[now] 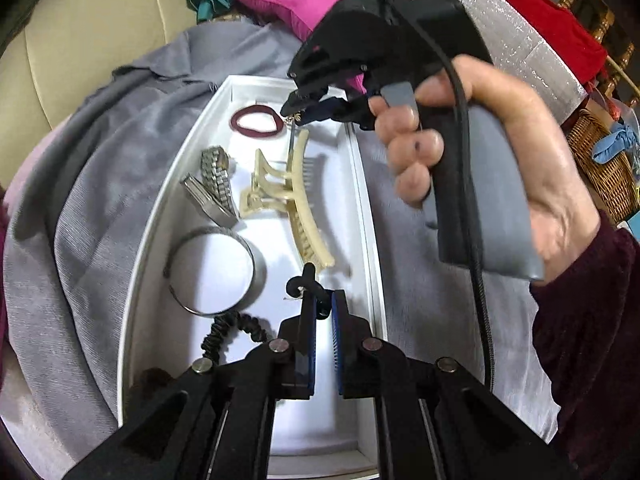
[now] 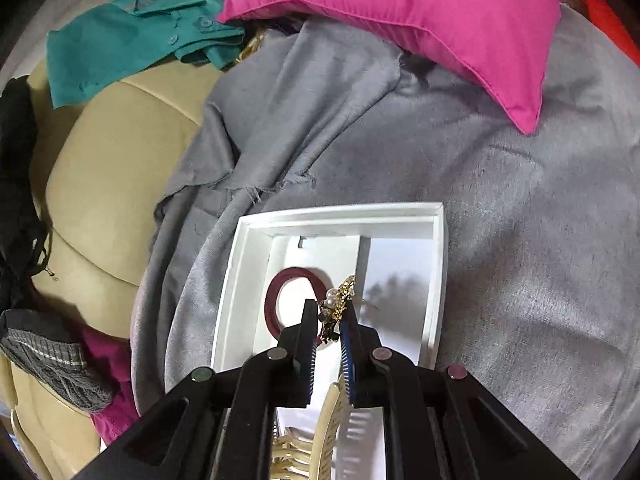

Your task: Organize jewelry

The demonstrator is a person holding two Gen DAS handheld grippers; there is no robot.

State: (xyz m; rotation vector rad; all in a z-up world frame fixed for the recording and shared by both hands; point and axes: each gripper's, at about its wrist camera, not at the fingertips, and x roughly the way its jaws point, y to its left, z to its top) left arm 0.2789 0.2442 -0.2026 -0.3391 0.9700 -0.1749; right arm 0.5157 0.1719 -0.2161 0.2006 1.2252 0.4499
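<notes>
A gold pearl brooch [image 2: 339, 305] is pinched in the right tool [image 2: 329, 322] above the white tray's [image 2: 228, 300] far end, near a maroon hair tie [image 2: 276, 300]. The left tool [image 1: 320, 304] grips a black spiral hair tie [image 1: 310, 284] over the tray, just beside a cream claw clip [image 1: 298, 196].

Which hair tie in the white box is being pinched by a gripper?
The black spiral hair tie, pinched by the left gripper. The maroon hair tie lies loose at the box's far end.

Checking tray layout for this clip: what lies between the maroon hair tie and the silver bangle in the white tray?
In the left wrist view, the folded metal watch lies between the maroon hair tie and the silver bangle, with the cream hair claw beside it.
</notes>
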